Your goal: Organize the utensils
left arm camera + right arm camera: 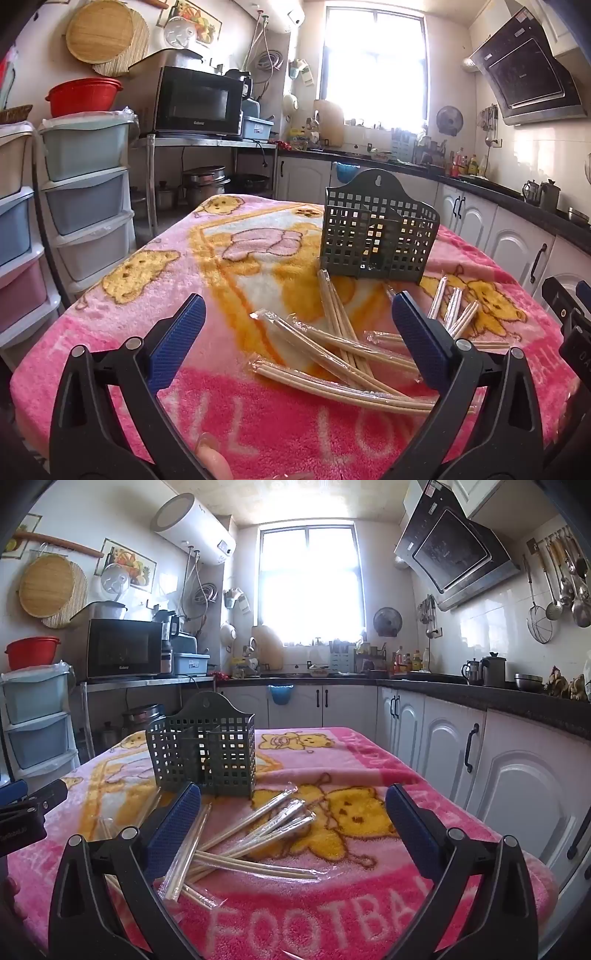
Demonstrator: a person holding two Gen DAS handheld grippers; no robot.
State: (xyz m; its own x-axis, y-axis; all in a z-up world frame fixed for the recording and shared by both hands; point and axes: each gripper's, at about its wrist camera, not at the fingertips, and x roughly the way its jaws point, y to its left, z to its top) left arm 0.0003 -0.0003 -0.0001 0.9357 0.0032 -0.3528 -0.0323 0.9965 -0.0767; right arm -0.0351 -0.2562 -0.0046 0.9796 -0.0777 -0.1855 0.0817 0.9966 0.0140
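Note:
A dark green perforated utensil holder (378,234) (203,755) stands upright on the pink blanket-covered table (258,424) (369,904). In front of it lie several pairs of wooden chopsticks in clear wrappers (343,354) (255,834), scattered and crossing each other. My left gripper (299,332) hovers open just short of the pile, nothing between its blue pads. My right gripper (293,825) is likewise open above the near side of the chopsticks. Each gripper shows at the edge of the other's view.
White cabinets under a dark counter (480,701) run along the right and back. Stacked plastic drawers (85,206) stand left of the table, with a microwave (197,101) on a metal shelf behind. A bright window (310,587) is at the far end.

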